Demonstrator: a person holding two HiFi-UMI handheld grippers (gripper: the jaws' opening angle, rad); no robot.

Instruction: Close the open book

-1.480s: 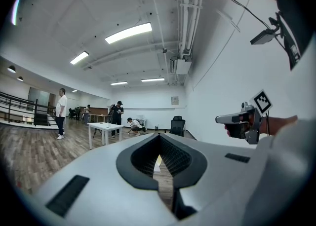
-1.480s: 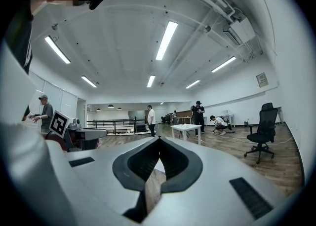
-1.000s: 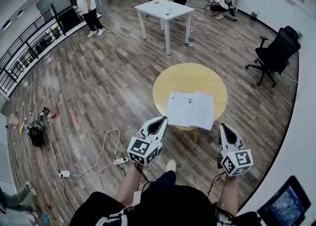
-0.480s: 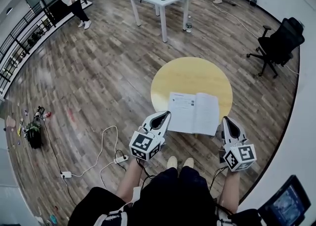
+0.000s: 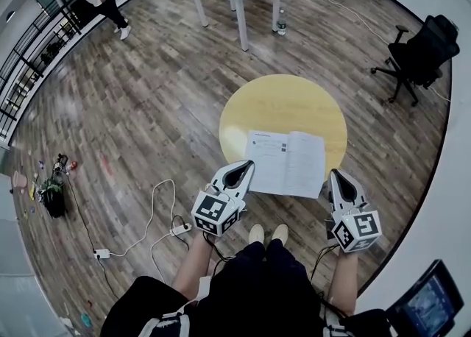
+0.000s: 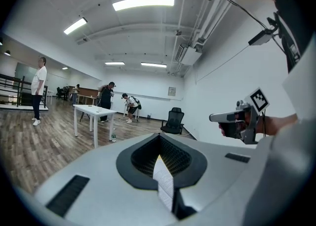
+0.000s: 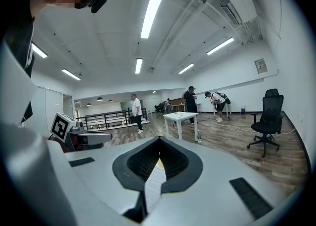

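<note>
Okay, the book (image 5: 285,163) lay open and flat on the near half of the round table (image 5: 283,104), spine running near to far. I had both jaw pairs pressed together, pinching nothing. The left gripper (image 5: 241,172) sat just off the book's near-left corner, the right gripper (image 5: 340,181) at its near-right edge. My call: slip one closed tip under a page's outer edge, fold it over the spine, and steady the other half. Page print was too small to read, and I saw no brand.

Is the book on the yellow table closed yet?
No, the book lies open flat on the round table, both pages facing up.
</note>
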